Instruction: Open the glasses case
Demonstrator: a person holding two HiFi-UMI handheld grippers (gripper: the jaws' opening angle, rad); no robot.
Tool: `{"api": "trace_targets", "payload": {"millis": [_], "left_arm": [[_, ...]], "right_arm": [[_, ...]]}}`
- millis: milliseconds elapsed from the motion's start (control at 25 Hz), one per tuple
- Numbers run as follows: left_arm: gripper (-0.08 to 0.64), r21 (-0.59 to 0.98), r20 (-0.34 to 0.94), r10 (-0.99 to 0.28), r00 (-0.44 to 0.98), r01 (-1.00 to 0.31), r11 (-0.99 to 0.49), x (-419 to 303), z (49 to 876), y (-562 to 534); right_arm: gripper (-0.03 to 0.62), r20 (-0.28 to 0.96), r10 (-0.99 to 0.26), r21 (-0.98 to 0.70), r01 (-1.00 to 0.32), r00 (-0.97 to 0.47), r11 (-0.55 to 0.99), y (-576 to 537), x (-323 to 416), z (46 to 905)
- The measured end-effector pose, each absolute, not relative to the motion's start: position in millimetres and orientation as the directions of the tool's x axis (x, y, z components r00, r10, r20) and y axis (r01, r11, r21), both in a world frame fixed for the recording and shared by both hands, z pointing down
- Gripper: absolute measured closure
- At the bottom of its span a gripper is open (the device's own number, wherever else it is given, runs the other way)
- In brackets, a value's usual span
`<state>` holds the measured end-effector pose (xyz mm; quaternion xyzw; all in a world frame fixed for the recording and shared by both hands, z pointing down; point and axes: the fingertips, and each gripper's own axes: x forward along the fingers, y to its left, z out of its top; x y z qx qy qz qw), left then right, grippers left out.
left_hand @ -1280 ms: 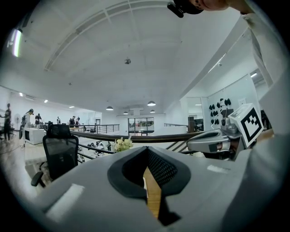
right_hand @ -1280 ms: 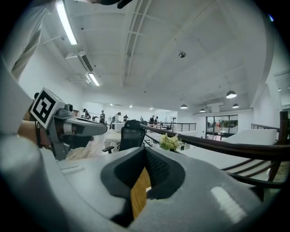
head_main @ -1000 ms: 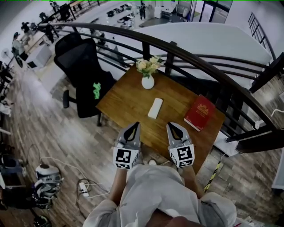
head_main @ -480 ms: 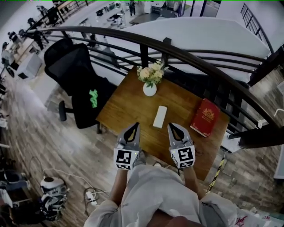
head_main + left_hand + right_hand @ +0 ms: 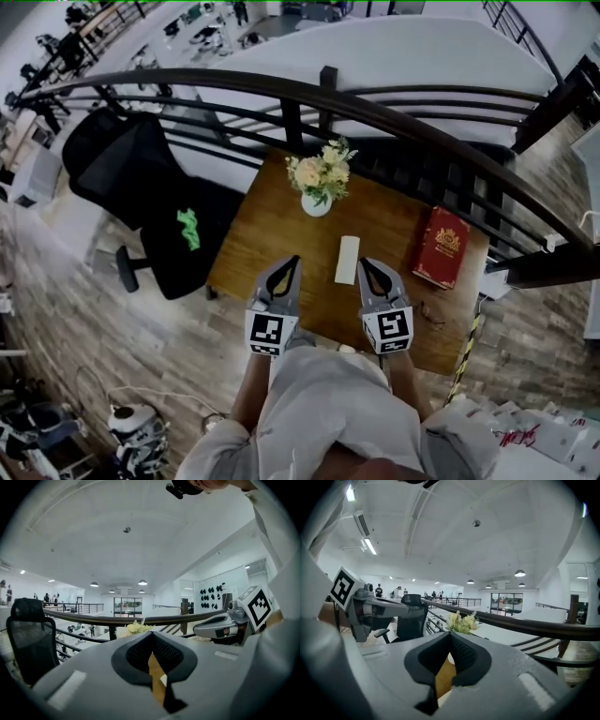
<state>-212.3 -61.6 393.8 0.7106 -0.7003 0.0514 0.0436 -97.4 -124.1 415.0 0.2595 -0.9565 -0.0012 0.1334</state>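
A white oblong glasses case (image 5: 347, 259) lies closed on the wooden table (image 5: 272, 239), in front of the flower vase. My left gripper (image 5: 293, 260) hovers over the table's near part, left of the case, its jaws shut with nothing between them. On the other side of the case my right gripper (image 5: 363, 262) sits just beside its near end, jaws shut and empty. In the left gripper view a sliver of the table (image 5: 156, 677) shows past the shut jaws of the left gripper (image 5: 151, 639). The right gripper (image 5: 451, 640) shows the same in its own view.
A white vase of pale flowers (image 5: 319, 178) stands at the table's far middle. At the right lies a red book (image 5: 441, 248). A black office chair (image 5: 141, 187) stands left of the table. A dark curved railing (image 5: 309, 94) runs behind it. Glasses (image 5: 431, 314) lie near the front right corner.
The person has walked closer to the table. Both grippers have come forward together and now flank the near end of the case, jaws still shut.
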Motion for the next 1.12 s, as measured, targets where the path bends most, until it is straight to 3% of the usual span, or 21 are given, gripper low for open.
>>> {"api": "trace_targets", "payload": {"millis": [520, 1120], "left_arm": [[0.540, 0.036, 0.152, -0.966, 0.209, -0.978, -0.205, -248, 421, -115], [0.540, 0.090, 0.187, -0.920, 0.346, -0.938, -0.334, -252, 462, -140]], "right_arm": [[0.589, 0.327, -0.634, 0.125, -0.633, -0.701, 0.764, -156, -126, 439], [0.589, 0.423, -0.692, 0.145, -0.710, -0.585, 0.689, -162, -130, 481]]}}
